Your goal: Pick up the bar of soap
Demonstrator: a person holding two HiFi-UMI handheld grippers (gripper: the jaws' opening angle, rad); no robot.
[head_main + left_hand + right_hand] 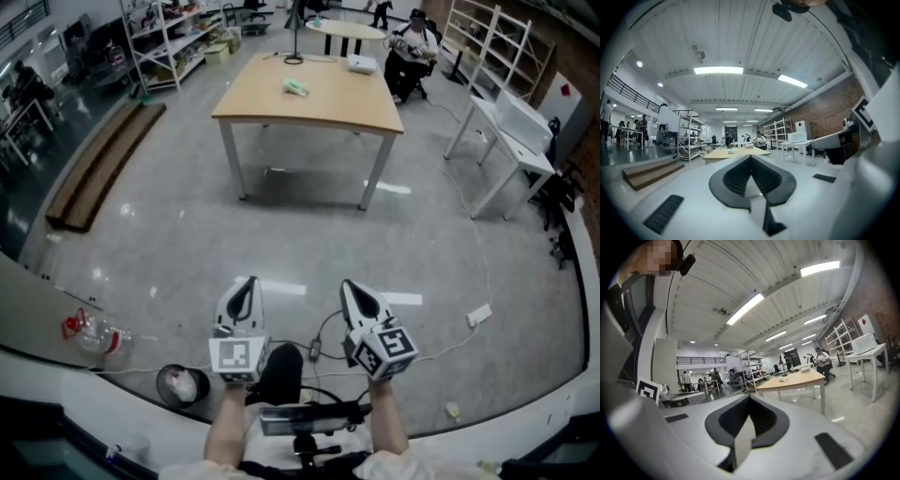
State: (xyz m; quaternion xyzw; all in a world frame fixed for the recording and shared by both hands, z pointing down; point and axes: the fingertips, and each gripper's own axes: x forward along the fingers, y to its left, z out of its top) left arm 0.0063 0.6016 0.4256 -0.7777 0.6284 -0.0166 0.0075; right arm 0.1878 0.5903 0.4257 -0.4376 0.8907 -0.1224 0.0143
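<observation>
The bar of soap (296, 86) is a small pale green block lying on the far half of a light wooden table (309, 108) with white legs. The table stands well ahead of me across the grey floor. In the left gripper view the soap (731, 151) is a tiny pale spot on the distant tabletop; in the right gripper view the soap (783, 378) looks the same. My left gripper (246, 283) and right gripper (354, 287) are held side by side low in the head view, far from the table. Both are shut, jaws meeting at a point, nothing between them.
A seated person (412, 42) is behind the table, near a white box (362, 64) on its far edge. White desks (511, 131) stand at the right, a shelving rack (173, 37) at the back left. Wooden planks (98, 164) lie at the left, cables and a power strip (479, 315) at the right.
</observation>
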